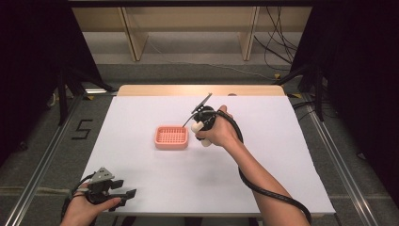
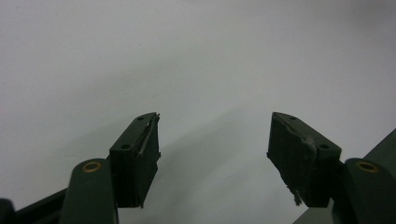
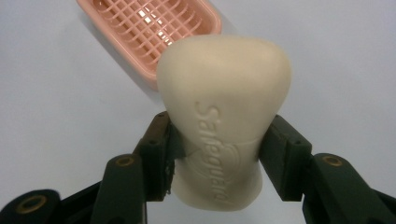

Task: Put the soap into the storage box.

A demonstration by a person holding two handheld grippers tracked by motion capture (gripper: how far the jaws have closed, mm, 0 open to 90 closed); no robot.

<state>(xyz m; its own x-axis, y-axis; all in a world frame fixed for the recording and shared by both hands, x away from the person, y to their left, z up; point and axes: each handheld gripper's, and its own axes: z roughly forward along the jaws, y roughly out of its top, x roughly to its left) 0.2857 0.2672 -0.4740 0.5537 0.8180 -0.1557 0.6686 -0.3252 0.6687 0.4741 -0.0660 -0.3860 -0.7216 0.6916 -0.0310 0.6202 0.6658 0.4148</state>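
Note:
A cream bar of soap (image 3: 224, 112) with raised lettering is clamped between the jaws of my right gripper (image 3: 217, 154), which is shut on it. In the high view that right gripper (image 1: 200, 126) hangs just right of a pink soap dish (image 1: 172, 137) with a grid floor, and the soap (image 1: 197, 126) shows pale under the hand. The pink dish (image 3: 154, 28) lies beyond the soap in the right gripper view, with nothing in it. My left gripper (image 1: 123, 194) rests at the table's near left corner, open, with only white surface between its jaws (image 2: 215, 144).
A white sheet (image 1: 141, 165) covers the table, whose wooden far edge (image 1: 202, 90) shows. A black cable (image 1: 263, 188) trails along the right forearm. Dark frames and a metal rail (image 1: 42, 160) flank the table; wooden shelving stands behind.

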